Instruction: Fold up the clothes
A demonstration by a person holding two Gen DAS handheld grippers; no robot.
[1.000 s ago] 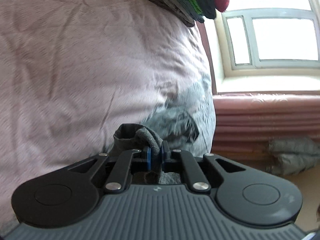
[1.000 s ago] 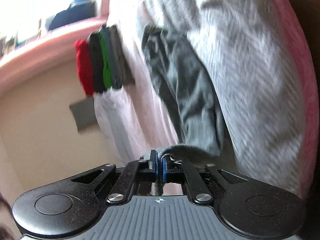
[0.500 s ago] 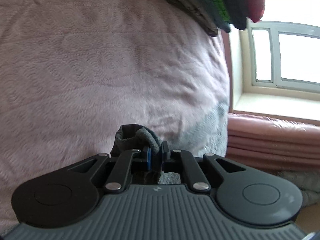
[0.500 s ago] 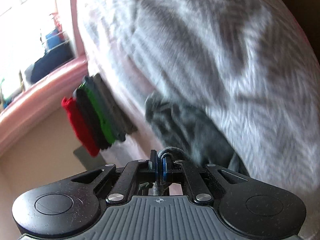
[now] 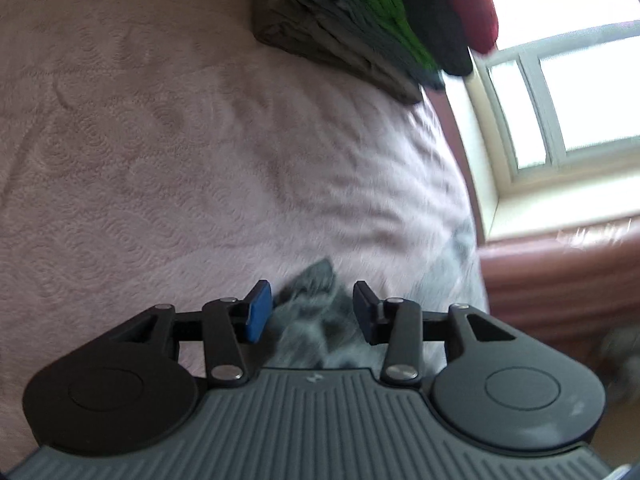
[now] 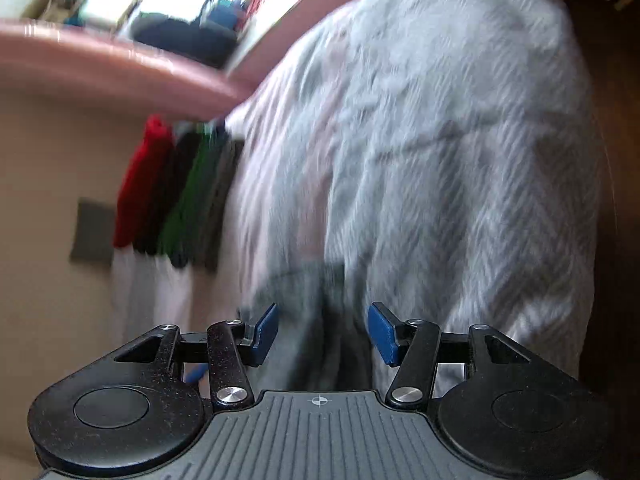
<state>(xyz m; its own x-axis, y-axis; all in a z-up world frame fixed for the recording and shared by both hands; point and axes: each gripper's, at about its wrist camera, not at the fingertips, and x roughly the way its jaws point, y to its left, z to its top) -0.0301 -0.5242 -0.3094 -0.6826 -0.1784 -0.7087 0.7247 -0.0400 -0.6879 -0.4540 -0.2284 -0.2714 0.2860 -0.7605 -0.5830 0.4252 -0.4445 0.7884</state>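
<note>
Left gripper: the left gripper (image 5: 312, 312) is standing wide, blue pads apart, gripping nothing; the grey garment (image 5: 316, 312) is lying in the gap between the jaws, and whether it is touching a pad is unclear
Right gripper: the right gripper (image 6: 322, 332) is also spread wide and holding nothing; the same grey garment (image 6: 316, 320) is showing blurred between and beyond its fingers
Garment position: it is lying on the pink bedspread (image 5: 160, 160), near the bed's window-side edge
Finished stack: a pile of folded clothes (image 5: 372, 28) is sitting at the far edge of the bed, grey at the bottom, then green, black and red
Progress, judged: several items are looking done and stacked; this garment is looking released, and whether its fold is complete cannot be told
Remaining, judged: the garment is probably still needing a final fold or a move onto the stack
Other cloth: a pale grey patterned blanket (image 6: 460, 140) is filling the right wrist view
Hidden or unclear: both views are suffering motion blur; the garment's outline, type and number of folds are not readable; its near part is cut off behind the gripper bodies; the top of the stack is running out of frame in the left wrist view
</note>
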